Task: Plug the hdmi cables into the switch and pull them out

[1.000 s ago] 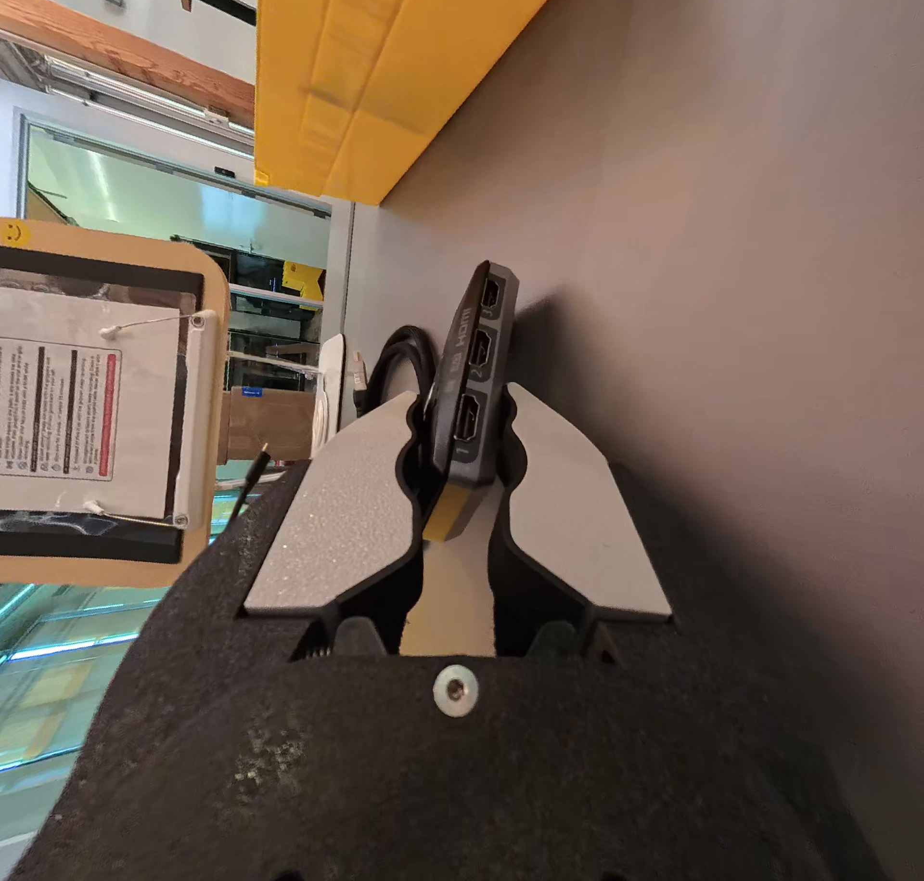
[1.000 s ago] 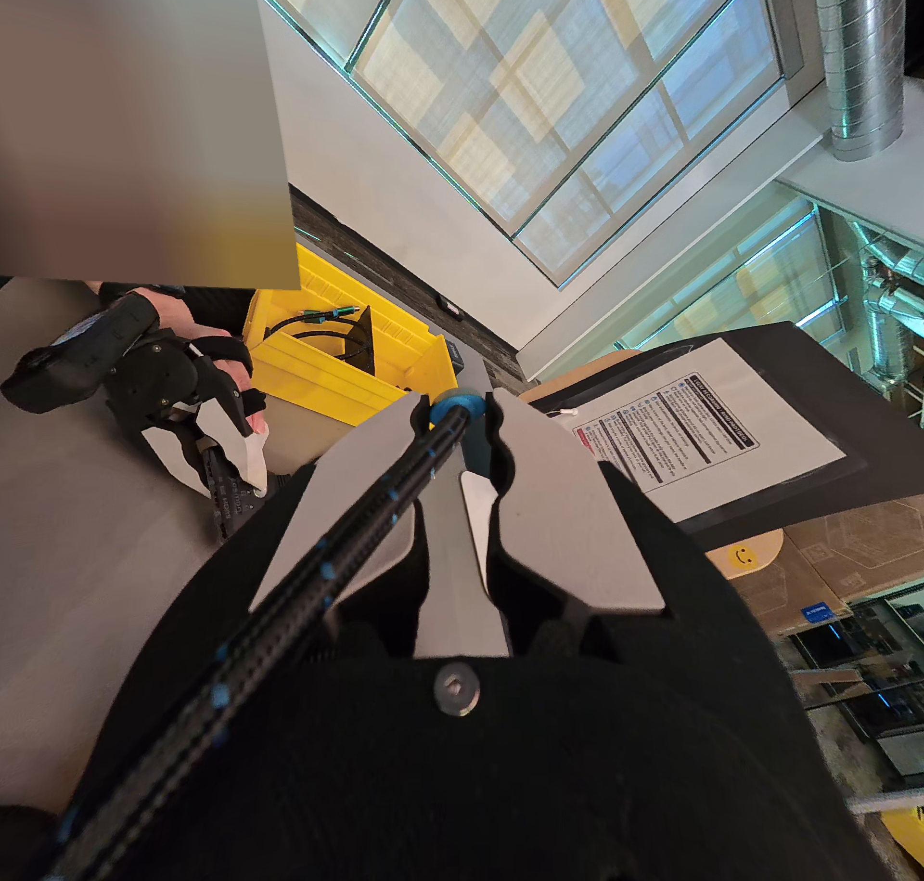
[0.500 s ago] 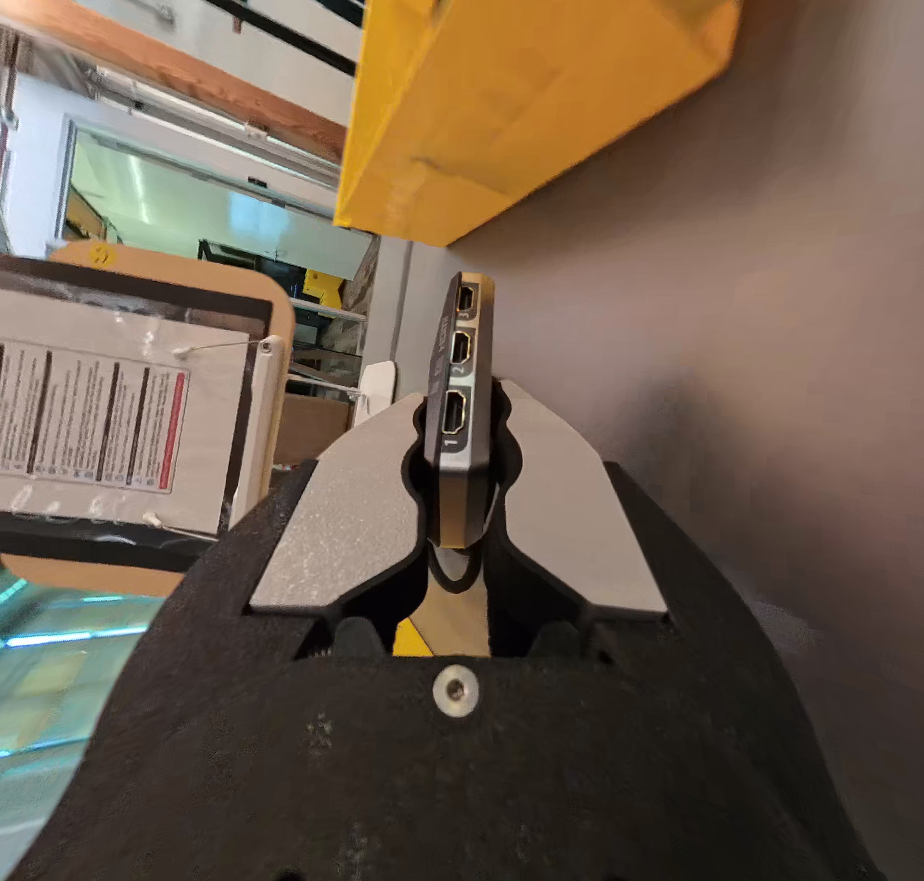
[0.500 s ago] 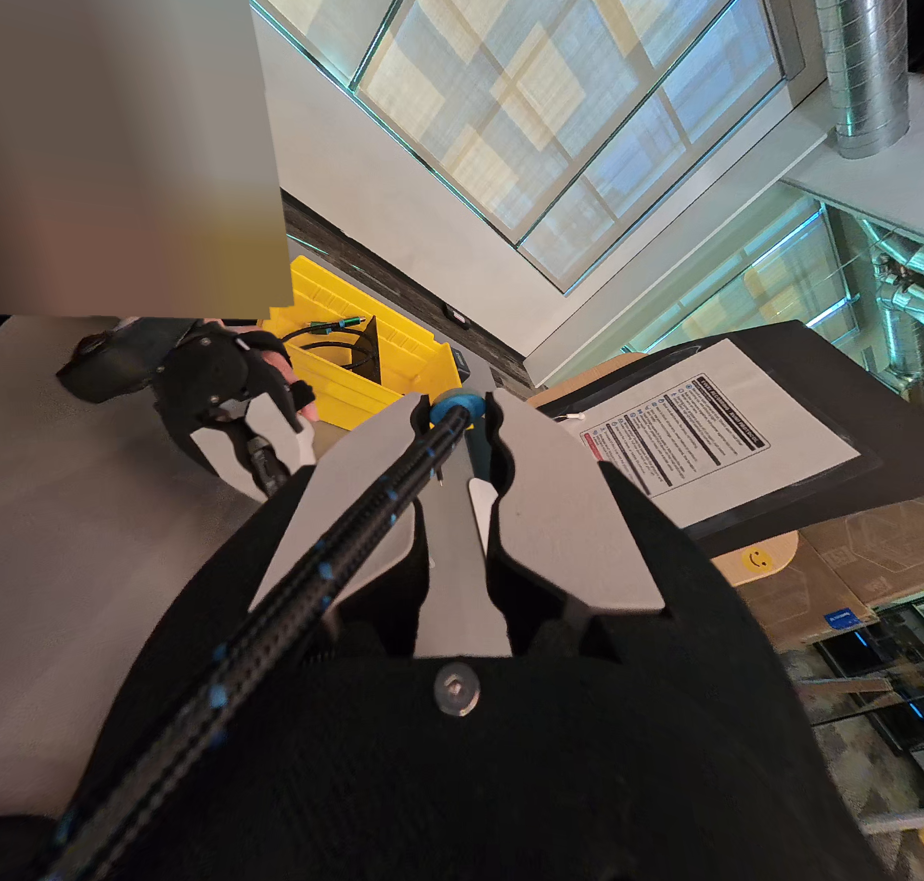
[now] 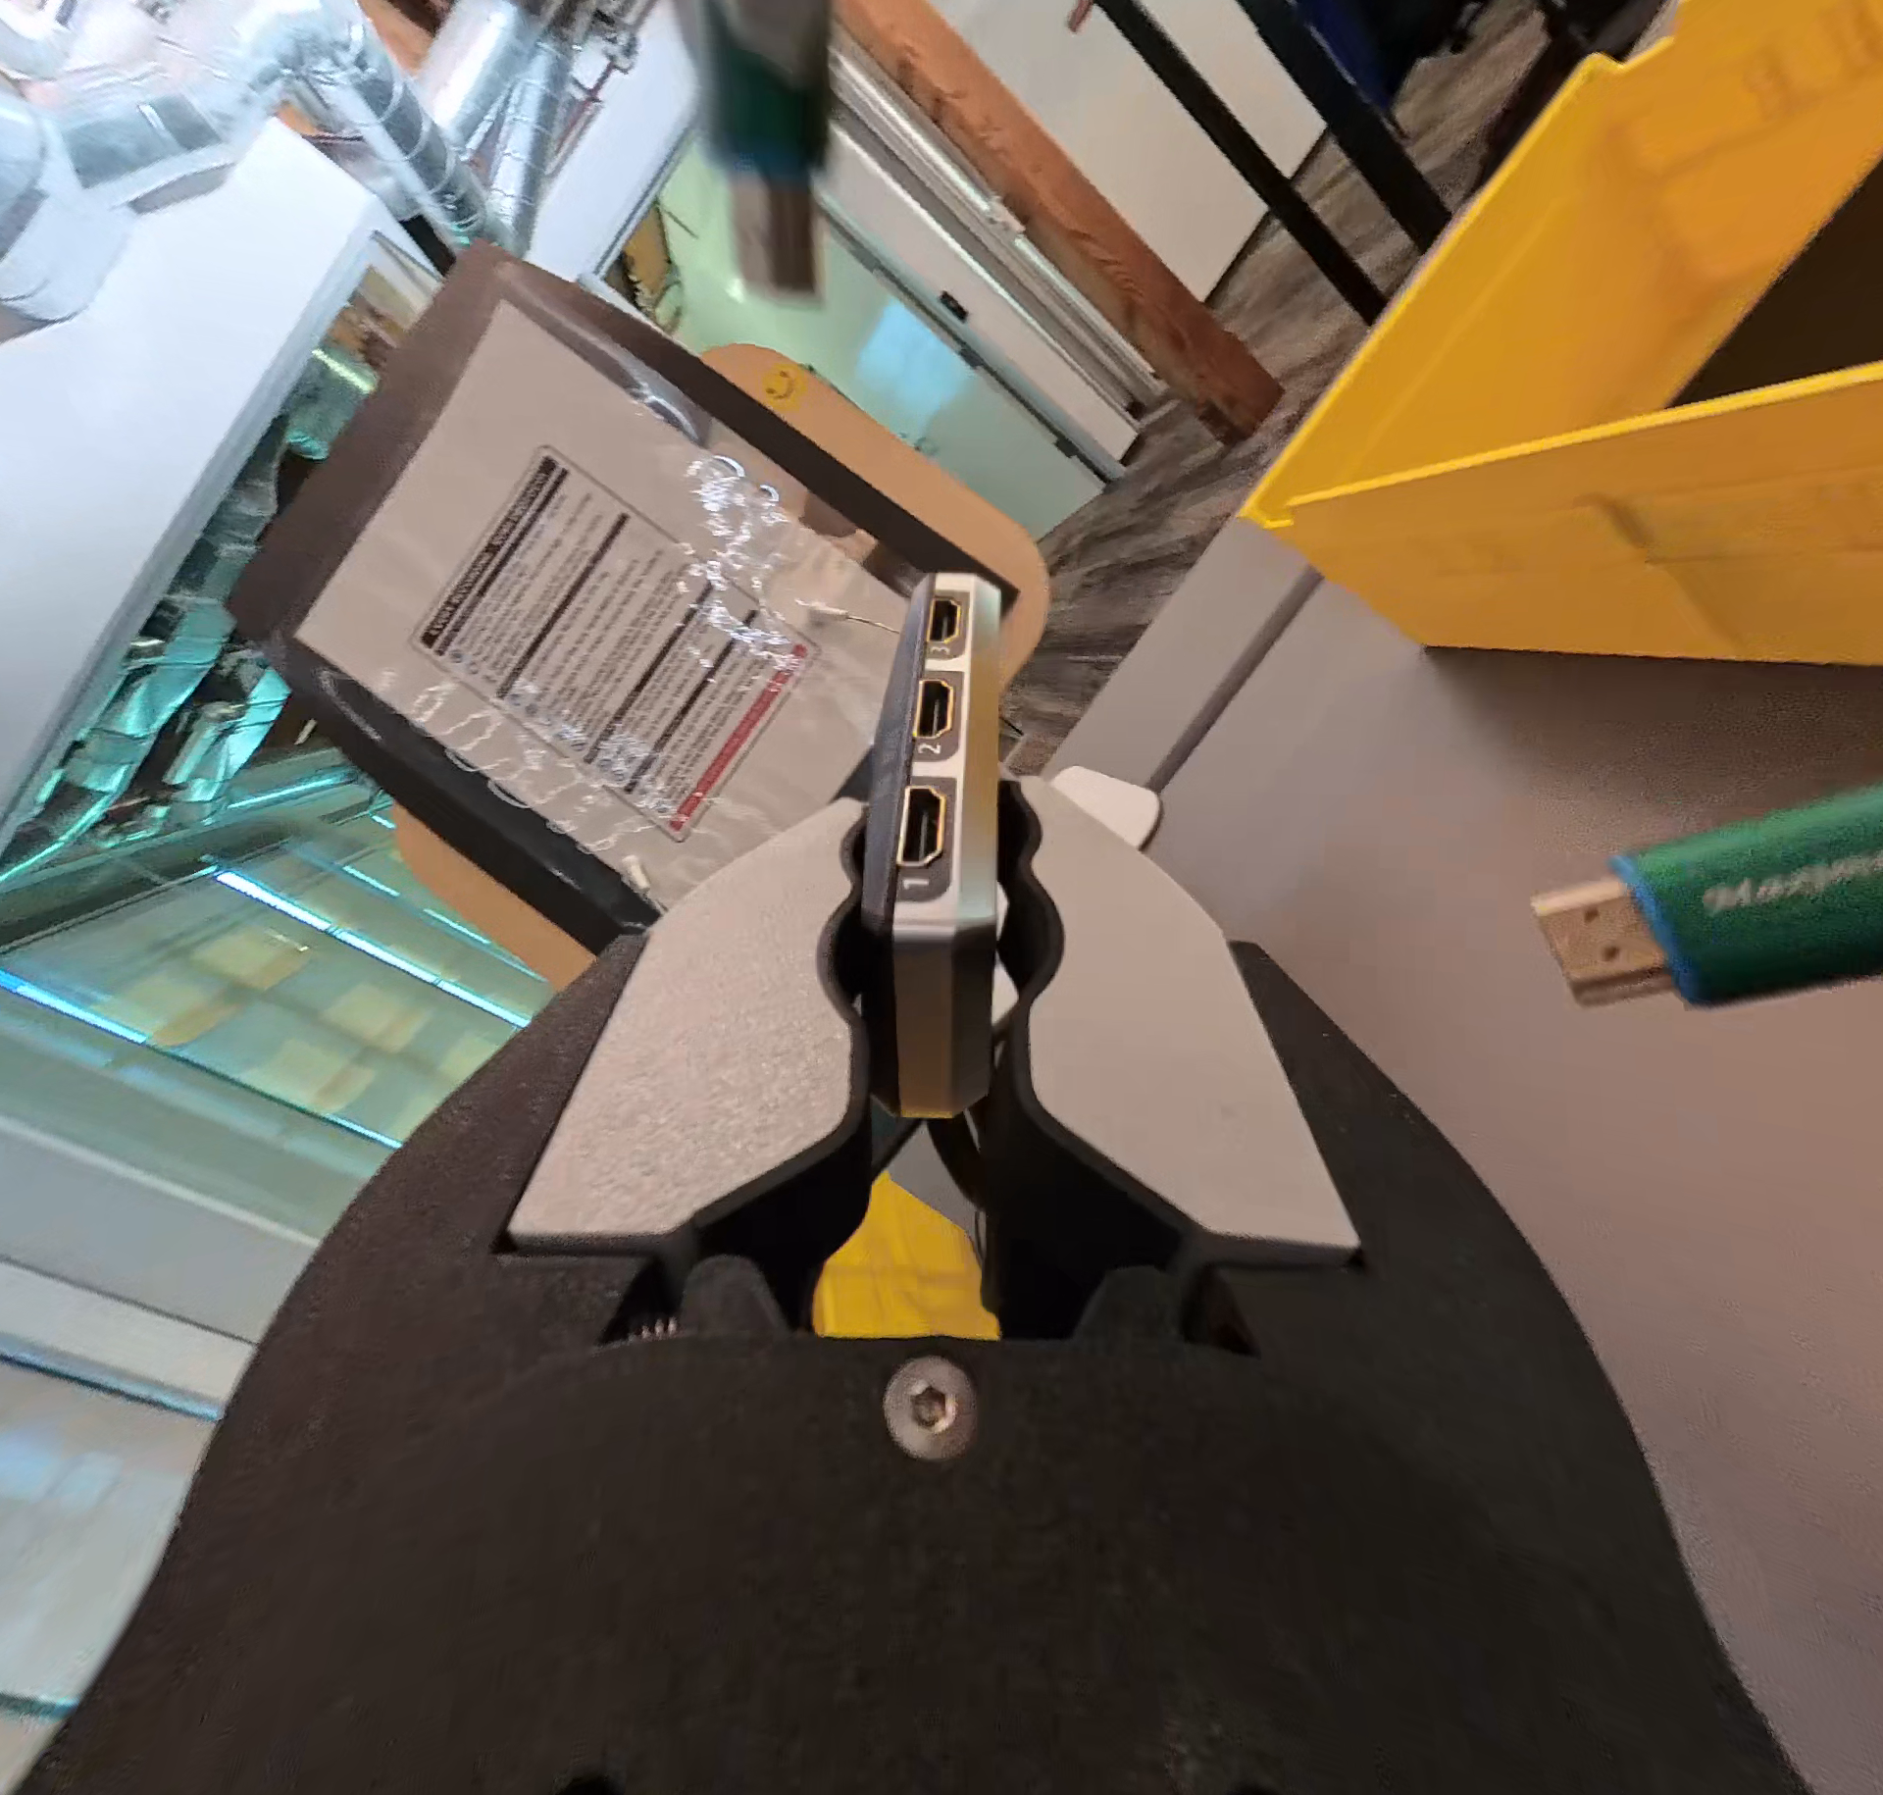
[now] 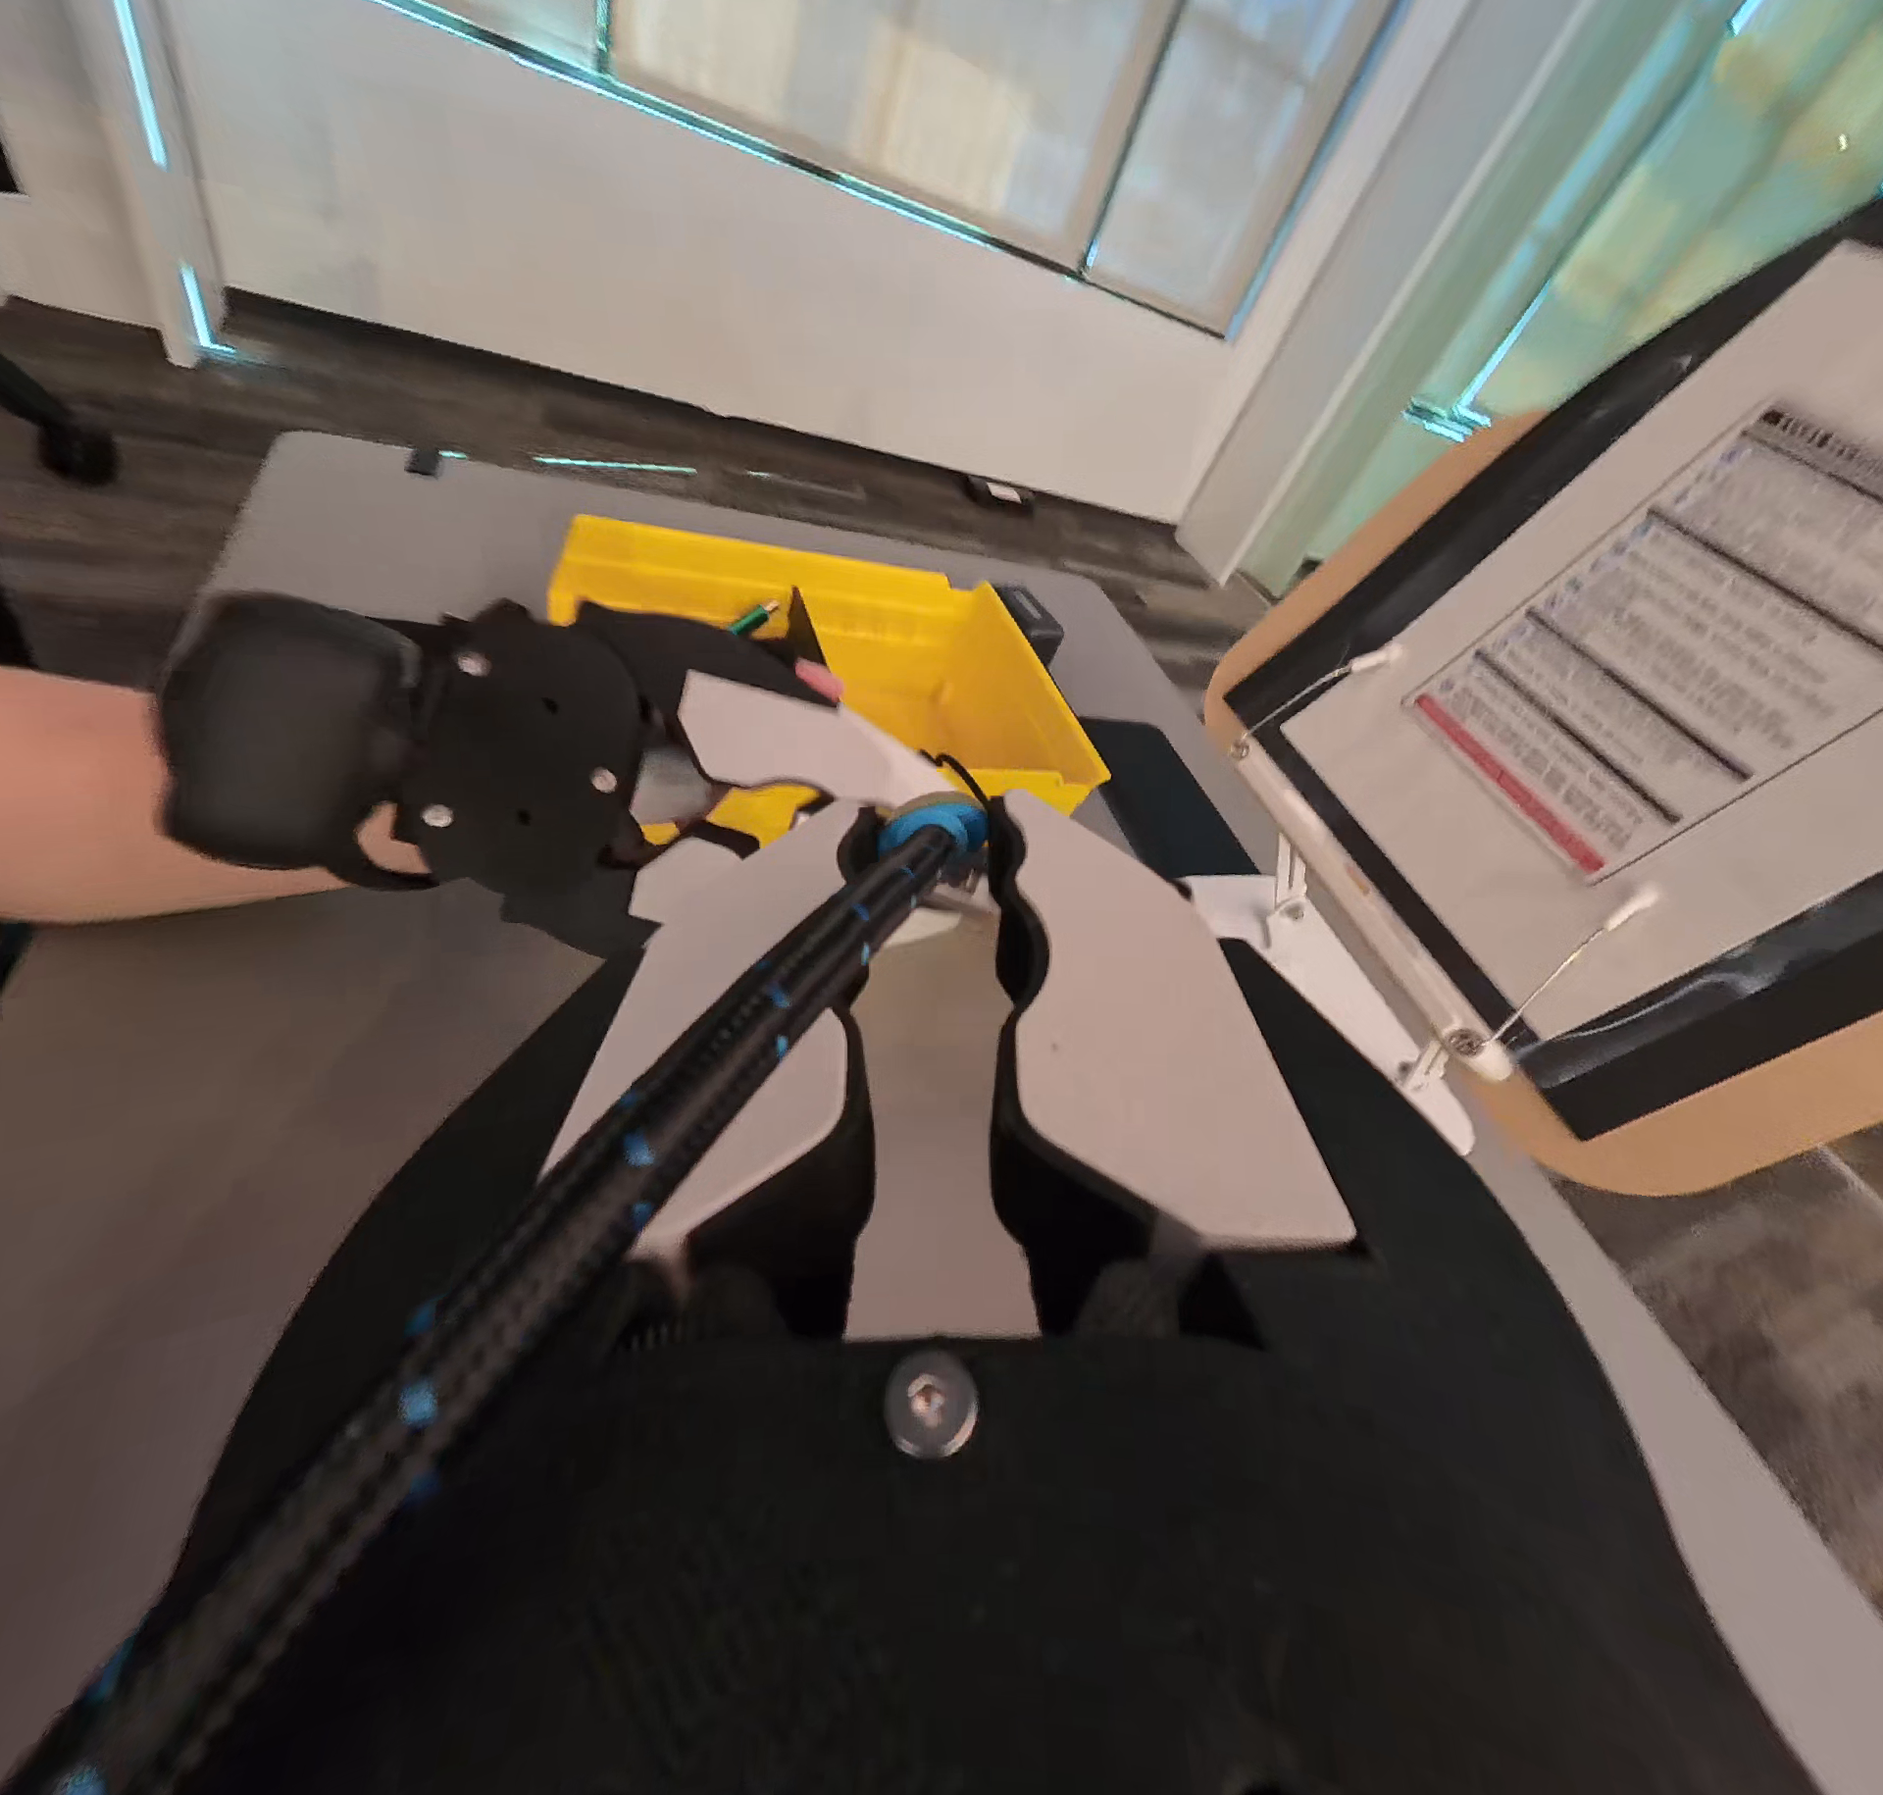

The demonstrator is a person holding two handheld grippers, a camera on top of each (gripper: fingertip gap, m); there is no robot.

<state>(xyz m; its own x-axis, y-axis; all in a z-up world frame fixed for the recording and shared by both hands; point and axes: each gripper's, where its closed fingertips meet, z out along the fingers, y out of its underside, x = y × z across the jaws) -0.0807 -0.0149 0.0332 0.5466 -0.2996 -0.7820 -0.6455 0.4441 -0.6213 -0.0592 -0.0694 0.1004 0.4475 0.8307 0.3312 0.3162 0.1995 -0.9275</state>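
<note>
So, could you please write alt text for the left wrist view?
The left gripper clamps an HDMI switch on edge, its three empty ports facing the camera. A green HDMI plug enters from the right, not yet inserted; a yellow bin stands behind.

Your left gripper [image 5: 932, 916] and right gripper [image 6: 922, 865]: matte black textured bodies, pale grey wedge-shaped fingers [image 5: 713, 1023] with scalloped black inner edges, one silver hex screw [image 5: 925, 1410] centred behind the fingers.

A workshop: exposed silver ducts [image 5: 428, 105], yellow parts bin [image 6: 917, 666], grey worktable [image 6: 255, 1084].
</note>
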